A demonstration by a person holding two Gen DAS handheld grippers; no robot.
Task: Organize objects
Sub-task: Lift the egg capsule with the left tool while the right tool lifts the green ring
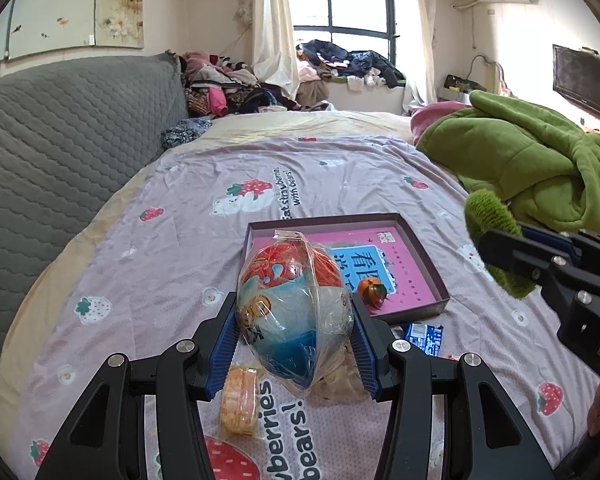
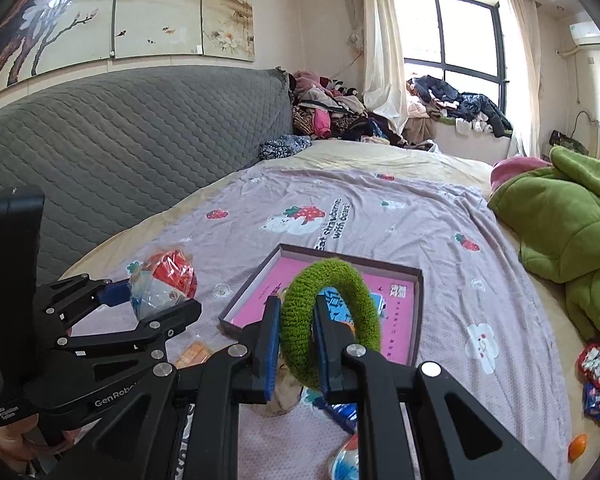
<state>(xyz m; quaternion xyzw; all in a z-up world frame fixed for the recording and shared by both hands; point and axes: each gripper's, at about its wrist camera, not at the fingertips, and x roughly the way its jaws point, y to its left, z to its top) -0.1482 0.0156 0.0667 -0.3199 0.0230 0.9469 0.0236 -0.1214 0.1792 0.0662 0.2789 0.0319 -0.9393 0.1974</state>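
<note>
Two prints read "Eat strawberries with bears!" on my bedsheet (image 1: 140,184); my left gripper (image 1: 296,344) clamps a wrapped ball (image 1: 292,312) before the box (image 1: 428,264). My right gripper (image 2: 298,344), near "GenRobot" lettering, pinches a green ring (image 2: 340,304) over that box (image 2: 416,320)

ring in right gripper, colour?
Green, fuzzy knit ring, clamped in the right gripper. Shows best in the right wrist view.

Beyond the shallow pink-lined box (image 1: 424,256), the bed's strawberry sheet (image 1: 204,176) lies open toward the far window. A green quilt (image 1: 540,168) heaps along the right edge; a grey padded headboard (image 1: 60,140) walls the left. Small packets (image 1: 424,338) crowd the near sheet.
</note>
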